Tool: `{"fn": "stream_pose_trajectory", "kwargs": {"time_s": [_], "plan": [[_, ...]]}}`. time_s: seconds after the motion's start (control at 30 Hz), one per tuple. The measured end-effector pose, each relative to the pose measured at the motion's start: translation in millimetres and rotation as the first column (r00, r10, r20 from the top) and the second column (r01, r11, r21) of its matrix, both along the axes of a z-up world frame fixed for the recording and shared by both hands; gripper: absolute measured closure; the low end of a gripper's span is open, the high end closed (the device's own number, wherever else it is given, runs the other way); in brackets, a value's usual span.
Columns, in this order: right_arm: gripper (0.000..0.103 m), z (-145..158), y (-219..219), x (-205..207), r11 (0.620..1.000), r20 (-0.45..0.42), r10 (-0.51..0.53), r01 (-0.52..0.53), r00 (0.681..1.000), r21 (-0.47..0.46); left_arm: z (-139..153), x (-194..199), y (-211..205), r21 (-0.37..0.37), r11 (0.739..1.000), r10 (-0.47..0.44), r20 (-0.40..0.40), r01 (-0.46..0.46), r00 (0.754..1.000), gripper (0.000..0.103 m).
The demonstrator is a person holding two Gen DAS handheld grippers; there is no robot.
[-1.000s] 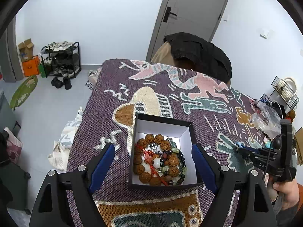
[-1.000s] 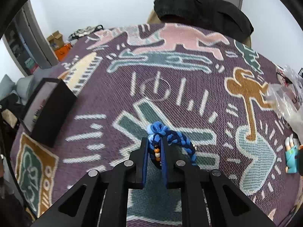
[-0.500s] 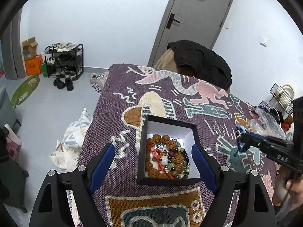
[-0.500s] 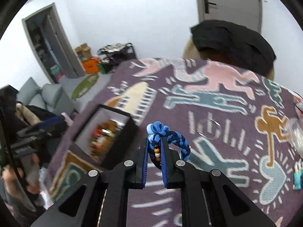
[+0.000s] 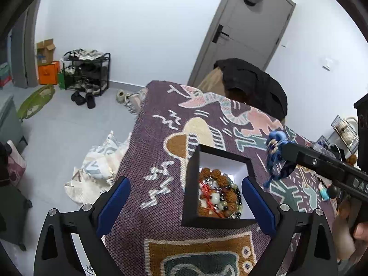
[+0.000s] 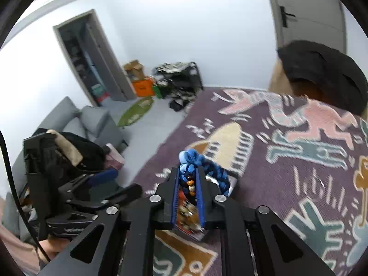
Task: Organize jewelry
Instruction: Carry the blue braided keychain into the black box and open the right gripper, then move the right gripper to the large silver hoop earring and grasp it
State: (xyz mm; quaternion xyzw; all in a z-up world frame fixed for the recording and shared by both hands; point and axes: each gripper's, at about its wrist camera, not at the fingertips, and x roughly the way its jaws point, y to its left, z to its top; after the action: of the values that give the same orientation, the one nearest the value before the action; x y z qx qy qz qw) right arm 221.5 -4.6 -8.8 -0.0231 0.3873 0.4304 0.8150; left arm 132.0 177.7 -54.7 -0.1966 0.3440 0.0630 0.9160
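Blue braided cord bracelet [image 6: 193,163] sits between the fingers [image 6: 176,193] of the right gripper [image 6: 188,197], small orange and white beads hanging from it in the gap; the fingers have just been easing apart, and whether the pads still press the cord I cannot tell. It hangs in the air just above the right edge of one black box [image 5: 192,179] with a white lining, which stands on the table's patterned purple cloth [image 5: 158,142]. Inside the box lies a tangle of bead bracelets [image 5: 218,193], brown, dark and pale green with a red cord; their number cannot be counted. The left gripper [image 5: 186,204] has its two blue-padded fingers [image 5: 113,203] spread wide on either side of the box, touching nothing, having just opened further. Beyond the table's far end, one dark garment [image 5: 253,85] drapes a chair, one grey door [image 5: 243,32] stands shut, and one shoe rack [image 5: 88,71] sits by the wall
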Motion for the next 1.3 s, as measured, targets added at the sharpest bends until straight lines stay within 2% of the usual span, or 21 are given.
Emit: {"fn": "stream_pose_trajectory", "kwargs": {"time_s": [0.03, 0.1, 0.23, 0.57, 1.1, 1.3], "plan": [[0.05, -1, 2, 0, 1.0, -0.012, 0.005, -0.005, 1.0, 0.002, 0, 0, 1, -0.004, 1.0, 0.005, 0.001, -0.005, 1.0, 0.005], [0.025, -4, -1, 2, 1.0, -0.027, -0.012, 0.012, 1.0, 0.017, 1, -1, 4, -0.013, 1.0, 0.013, 0.004, -0.013, 1.0, 0.005], [0.025, -8, -19, 10, 0.998, -0.046, -0.053, 0.055, 0.998, 0.041, 3, 1, 2, -0.01, 1.0, 0.015, 0.012, -0.015, 1.0, 0.004], [0.025, -21, -66, 30, 0.989, -0.059, -0.145, 0.146, 0.988, 0.011, 16, 19, -34, 0.028, 0.998, -0.058, 0.021, 0.057, 0.998, 0.004], [0.025, -50, -145, 67, 0.949, -0.101, -0.314, 0.313, 0.944, -0.029, 23, 69, -103, 0.066, 0.984, -0.164, -0.038, 0.166, 0.986, 0.004], [0.025, -63, -160, 84, 0.936, -0.111, -0.35, 0.344, 0.93, -0.075, 22, 82, -115, 0.073, 0.982, -0.169, -0.056, 0.173, 0.984, 0.004]]}}
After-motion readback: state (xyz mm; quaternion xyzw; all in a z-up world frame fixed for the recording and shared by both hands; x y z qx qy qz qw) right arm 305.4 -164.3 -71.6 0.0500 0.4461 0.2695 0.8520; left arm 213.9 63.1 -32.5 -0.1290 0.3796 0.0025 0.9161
